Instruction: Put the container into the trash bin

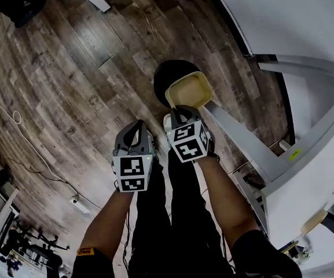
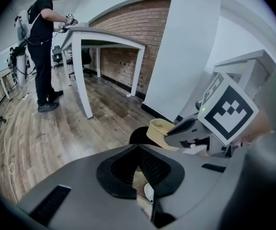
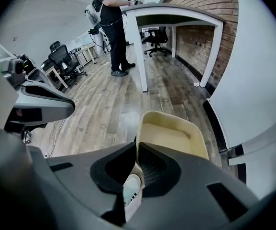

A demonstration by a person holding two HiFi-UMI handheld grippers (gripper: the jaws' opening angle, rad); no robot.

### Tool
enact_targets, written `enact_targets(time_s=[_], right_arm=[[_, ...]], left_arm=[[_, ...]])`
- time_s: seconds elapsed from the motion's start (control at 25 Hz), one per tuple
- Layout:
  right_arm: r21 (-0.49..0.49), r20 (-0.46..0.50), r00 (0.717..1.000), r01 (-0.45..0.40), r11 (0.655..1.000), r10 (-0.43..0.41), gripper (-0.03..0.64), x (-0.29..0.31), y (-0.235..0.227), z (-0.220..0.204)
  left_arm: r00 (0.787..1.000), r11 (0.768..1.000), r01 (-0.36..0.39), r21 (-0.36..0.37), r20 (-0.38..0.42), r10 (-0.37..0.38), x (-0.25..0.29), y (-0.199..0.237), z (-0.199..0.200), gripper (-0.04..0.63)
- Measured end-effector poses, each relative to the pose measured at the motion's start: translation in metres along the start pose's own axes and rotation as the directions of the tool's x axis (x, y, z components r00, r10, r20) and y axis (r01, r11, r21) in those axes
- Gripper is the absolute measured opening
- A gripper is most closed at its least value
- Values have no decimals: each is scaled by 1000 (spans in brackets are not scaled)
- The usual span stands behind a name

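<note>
Looking down from your head, you get only a dark arc of the trash bin (image 1: 165,77) on the wooden floor (image 1: 68,86); the cream container (image 1: 188,90) hangs over it and covers much of its mouth. Your right gripper (image 3: 136,150) is clamped on the container's near wall. That grip is plain in the right gripper view but tucked behind the marker cube (image 1: 187,139) from above. The right gripper view loses the bin altogether under the container. Your left gripper (image 2: 138,146) is closed, tips touching with nothing between them, just beside the right one. Its view catches a dark slice of the bin next to the container, and a person (image 2: 41,37) standing at a white table (image 2: 104,35) farther off.
</note>
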State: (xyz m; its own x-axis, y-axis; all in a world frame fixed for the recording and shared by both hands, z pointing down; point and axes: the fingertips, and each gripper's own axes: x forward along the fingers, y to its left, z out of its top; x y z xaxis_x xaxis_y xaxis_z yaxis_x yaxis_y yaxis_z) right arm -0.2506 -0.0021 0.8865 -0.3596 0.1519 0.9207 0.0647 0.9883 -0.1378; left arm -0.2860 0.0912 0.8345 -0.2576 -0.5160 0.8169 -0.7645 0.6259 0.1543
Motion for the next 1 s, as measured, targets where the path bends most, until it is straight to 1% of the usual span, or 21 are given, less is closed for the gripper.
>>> enact_targets(time_s=[0.28,0.48,0.56,0.6,0.64,0.72,0.88,1.0], right_arm=[[42,-48,999,-19,999,21,37,45,-12,-5],[67,-61,998,-21,998,25,44,65,-14,-13],[86,-66,997,-25,996,31,62,72,-15,-18],[98,-69,997,-27,995,34,86,74,-16,-20],[111,-69,997,-27,993,35,105,75,-17,-22],[128,-63,998,-20,992,28,114,71,-19,-23],[151,-39,999,-4,989,10,112,47,-16,-19],[173,-9,1000,-5,985,6,105,16,-7,-11]], left_arm=[[1000,1000,-7,-15,-6,7,17,13,-2,8],[1000,1000,-19,-15,-13,19,24,23,-13,8],[1000,1000,-20,-14,-18,20,25,24,-17,8],[1000,1000,-19,-13,-20,18,26,24,-19,8],[1000,1000,-17,-14,-20,17,25,24,-19,8],[1000,1000,-14,-17,-18,14,23,23,-19,8],[1000,1000,-10,-19,-20,10,9,20,-14,8],[1000,1000,3,-14,-15,-3,-12,11,-1,8]])
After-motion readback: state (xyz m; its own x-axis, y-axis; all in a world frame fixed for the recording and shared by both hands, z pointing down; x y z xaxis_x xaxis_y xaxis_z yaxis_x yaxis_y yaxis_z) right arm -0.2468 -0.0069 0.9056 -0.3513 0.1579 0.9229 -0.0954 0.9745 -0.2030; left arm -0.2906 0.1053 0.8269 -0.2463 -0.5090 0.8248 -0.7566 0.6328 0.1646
